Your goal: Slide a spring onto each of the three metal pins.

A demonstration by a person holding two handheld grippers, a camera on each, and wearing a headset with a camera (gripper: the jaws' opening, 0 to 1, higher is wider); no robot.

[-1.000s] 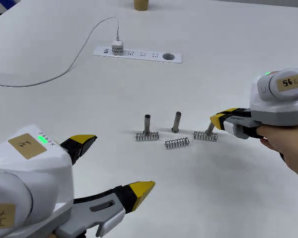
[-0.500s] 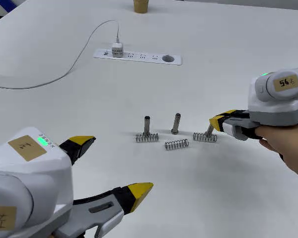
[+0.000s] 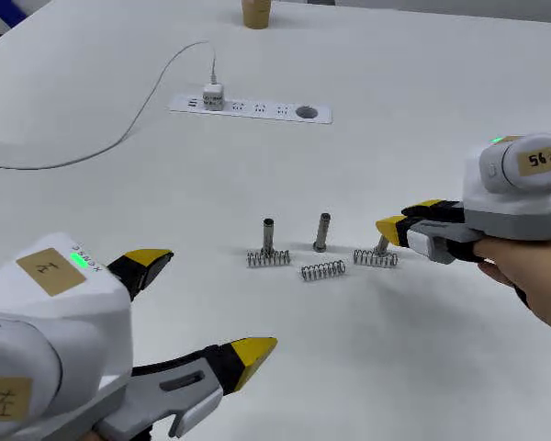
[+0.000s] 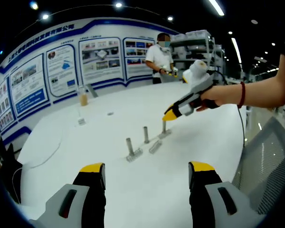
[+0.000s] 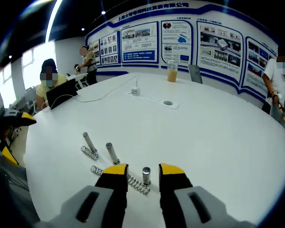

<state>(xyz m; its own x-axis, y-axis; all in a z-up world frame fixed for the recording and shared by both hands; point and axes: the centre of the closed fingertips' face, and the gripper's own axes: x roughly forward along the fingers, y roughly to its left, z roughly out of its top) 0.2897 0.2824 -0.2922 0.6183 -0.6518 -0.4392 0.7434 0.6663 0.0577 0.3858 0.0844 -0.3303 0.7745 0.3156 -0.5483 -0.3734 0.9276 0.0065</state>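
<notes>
Metal pins (image 3: 268, 234) stand on the white bench (image 3: 165, 165), springs (image 3: 322, 270) lying at their feet | right claw (image 5: 143, 167) straddles the end pin (image 5: 146, 175), jaws parted; left claw (image 4: 147, 168) released, well apart | risk: closing off-centre could topple that pin.

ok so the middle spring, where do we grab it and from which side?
Middle spring: probably pinch mid-length across the coils, coming from above on the near side. It lies flat on the table, free in front, with the middle pin upright just behind.
</notes>
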